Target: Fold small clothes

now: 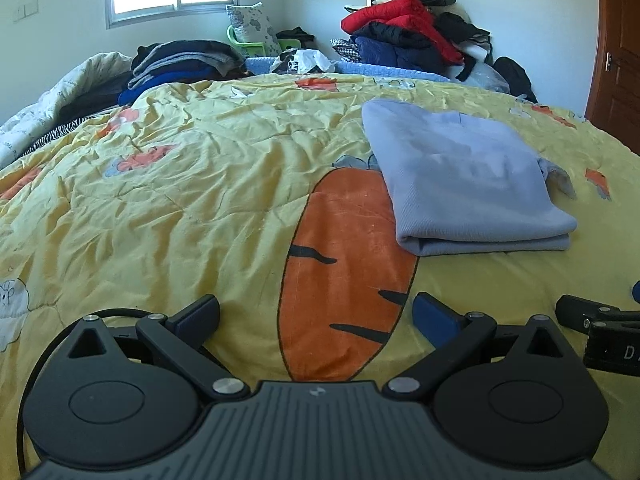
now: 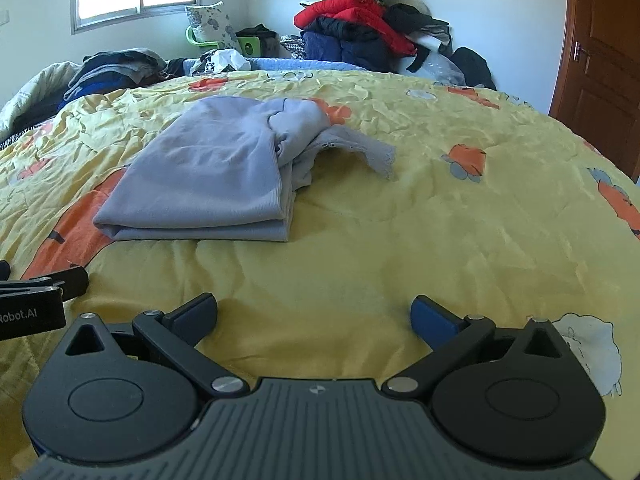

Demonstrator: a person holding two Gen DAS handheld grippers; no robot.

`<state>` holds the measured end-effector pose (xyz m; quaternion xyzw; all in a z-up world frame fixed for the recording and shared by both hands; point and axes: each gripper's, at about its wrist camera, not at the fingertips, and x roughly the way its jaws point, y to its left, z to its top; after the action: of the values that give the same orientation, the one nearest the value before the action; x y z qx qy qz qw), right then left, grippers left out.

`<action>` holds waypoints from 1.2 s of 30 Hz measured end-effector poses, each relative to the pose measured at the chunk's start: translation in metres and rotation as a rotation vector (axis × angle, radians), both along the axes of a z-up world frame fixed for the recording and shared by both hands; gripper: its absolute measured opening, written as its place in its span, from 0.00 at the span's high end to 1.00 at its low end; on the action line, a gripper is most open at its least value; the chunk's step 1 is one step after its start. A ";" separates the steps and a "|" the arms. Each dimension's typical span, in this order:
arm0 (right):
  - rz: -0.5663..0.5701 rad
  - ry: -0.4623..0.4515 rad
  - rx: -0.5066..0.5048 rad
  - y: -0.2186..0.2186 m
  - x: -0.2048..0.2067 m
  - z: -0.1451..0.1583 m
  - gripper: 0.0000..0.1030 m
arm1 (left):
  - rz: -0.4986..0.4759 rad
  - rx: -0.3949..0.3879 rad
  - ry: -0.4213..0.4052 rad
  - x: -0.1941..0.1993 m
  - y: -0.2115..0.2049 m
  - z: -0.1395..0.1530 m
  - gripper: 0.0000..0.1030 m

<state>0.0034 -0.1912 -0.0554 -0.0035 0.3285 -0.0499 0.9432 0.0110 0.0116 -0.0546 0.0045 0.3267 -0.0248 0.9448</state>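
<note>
A pale lilac-blue garment (image 1: 468, 172) lies folded into a thick rectangle on the yellow quilt (image 1: 180, 200), ahead and to the right of my left gripper (image 1: 316, 316). In the right wrist view the same garment (image 2: 208, 176) sits ahead and left, with a loose lace-edged part (image 2: 360, 148) trailing out of its right side. My right gripper (image 2: 314, 314) hovers low over bare quilt (image 2: 400, 220). Both grippers stand open with nothing between the fingers, well short of the garment. Each gripper's edge shows in the other's view: the right one (image 1: 600, 328), the left one (image 2: 40, 296).
A large orange carrot print (image 1: 344, 272) lies under my left gripper. Folded dark clothes (image 1: 180, 64) are stacked at the far left of the bed. A tall heap of jackets (image 1: 412, 32) stands at the far wall. A wooden door (image 2: 600, 60) is at the right.
</note>
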 end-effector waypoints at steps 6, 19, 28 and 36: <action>0.018 0.001 0.006 0.000 0.000 0.000 0.00 | 0.000 -0.003 0.000 0.000 0.000 0.000 0.00; 0.024 0.000 0.006 0.000 -0.001 0.000 0.00 | -0.003 -0.002 0.001 0.000 0.000 0.000 0.00; 0.024 -0.002 0.007 0.000 -0.002 0.000 0.00 | -0.003 -0.003 0.000 -0.001 0.000 0.000 0.00; 0.024 -0.002 0.006 0.000 -0.002 0.000 0.00 | -0.003 -0.002 0.000 -0.001 0.000 0.000 0.00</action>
<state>0.0017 -0.1914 -0.0553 -0.0044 0.3277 -0.0376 0.9440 0.0102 0.0114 -0.0548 0.0039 0.3269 -0.0265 0.9447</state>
